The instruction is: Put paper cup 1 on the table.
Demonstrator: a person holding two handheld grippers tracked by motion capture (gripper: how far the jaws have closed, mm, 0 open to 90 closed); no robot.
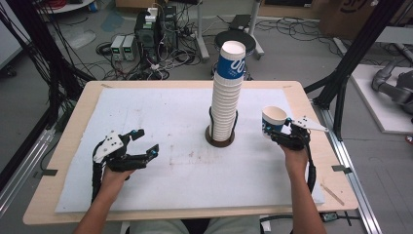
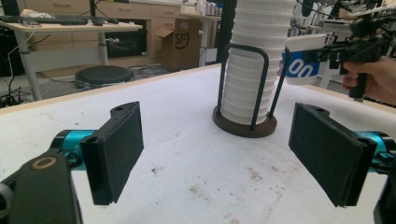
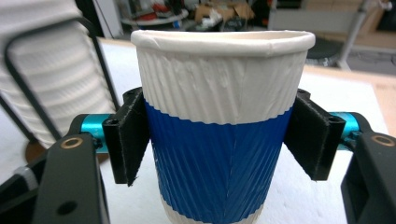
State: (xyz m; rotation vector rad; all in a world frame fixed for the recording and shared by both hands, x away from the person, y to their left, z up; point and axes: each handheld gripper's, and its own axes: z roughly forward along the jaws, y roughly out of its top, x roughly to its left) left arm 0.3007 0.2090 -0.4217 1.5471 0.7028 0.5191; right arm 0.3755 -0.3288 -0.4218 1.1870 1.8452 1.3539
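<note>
Bench [image 1: 73, 146]: wooden top under a white mat [image 1: 160, 117], the mat stained and scuffed near its middle
Cup stack [image 1: 227, 92]: tall column of ribbed white paper cups, top cup with a blue band, standing upright just past centre, toward 12 o'clock
Holder [image 1: 219, 138]: round dark base with black wire uprights around the lower part of the stack; seen close in the left gripper view [image 2: 245, 125]
Single cup [image 1: 273, 121]: white rim, blue band, upright, at 3 o'clock from the stack and near it, held off the mat
Right hand-held gripper [image 1: 276, 130]: clamped on the single cup; in the right gripper view both black pads [image 3: 128, 140] pressed against the blue band of the cup [image 3: 219, 135], one on each side
Right hand [image 1: 296, 158]: behind the gripper, forearm coming in from 6 o'clock
Left hand-held gripper [image 1: 142, 142]: at 8 o'clock from the stack, well apart from it, jaws spread wide with nothing between them; the left gripper view showed bare mat between its pads [image 2: 119, 151]
Left hand [image 1: 113, 178]: wrapped around the gripper's rear
Beyond the bench: floor with tangled cables, grey boxes [image 1: 122, 46], a round black stool [image 1: 235, 40]
</note>
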